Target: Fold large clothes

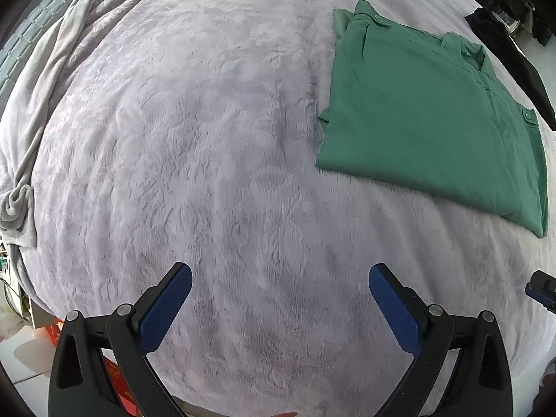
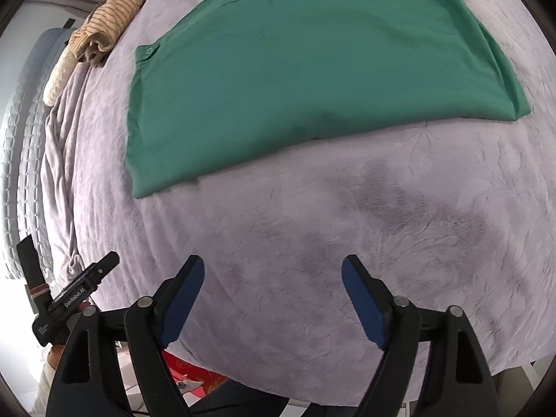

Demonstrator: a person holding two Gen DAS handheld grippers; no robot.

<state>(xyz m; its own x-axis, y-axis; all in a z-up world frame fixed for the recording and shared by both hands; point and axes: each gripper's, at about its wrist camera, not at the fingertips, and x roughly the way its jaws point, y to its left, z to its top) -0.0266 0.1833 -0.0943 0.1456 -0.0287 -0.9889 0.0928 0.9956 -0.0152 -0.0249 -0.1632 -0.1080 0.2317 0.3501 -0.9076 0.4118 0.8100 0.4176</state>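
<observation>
Both claws hang over the bed with nothing in them. My left claw (image 1: 280, 274) has its blue pads spread wide over bare lilac blanket (image 1: 194, 146); my right claw (image 2: 273, 267) is spread just as wide, also gripping nothing.

The green shirt (image 2: 312, 69) lies flat on the blanket ahead of my right claw, already squared into a neat rectangle, buttoned shoulder tab (image 2: 148, 50) showing on one side. From the left wrist view it sits off to the right, well apart from my left pads, collar (image 1: 465, 50) pointing away from me.

Here is what worries me. The fabric looks thin and slippery, stacked in layers. If I pinch only the top layer at the near edge, the lower layers stay behind and the fold pulls open. That near edge already bows unevenly in the right wrist view, so a grab at the wrong spot drags it crooked.

The blanket is plush and deep. Dive too low and I nip blanket pile along with shirt, then lift the bedding and skew everything.

The two claws sit at different distances from the shirt. If one arrives first and lifts alone, the rectangle twists.

A striped cloth (image 2: 104, 24) bunches at the far left edge of the bed and a dark garment (image 1: 517, 66) lies just beyond the shirt, so a wide sweep could snag either.
</observation>
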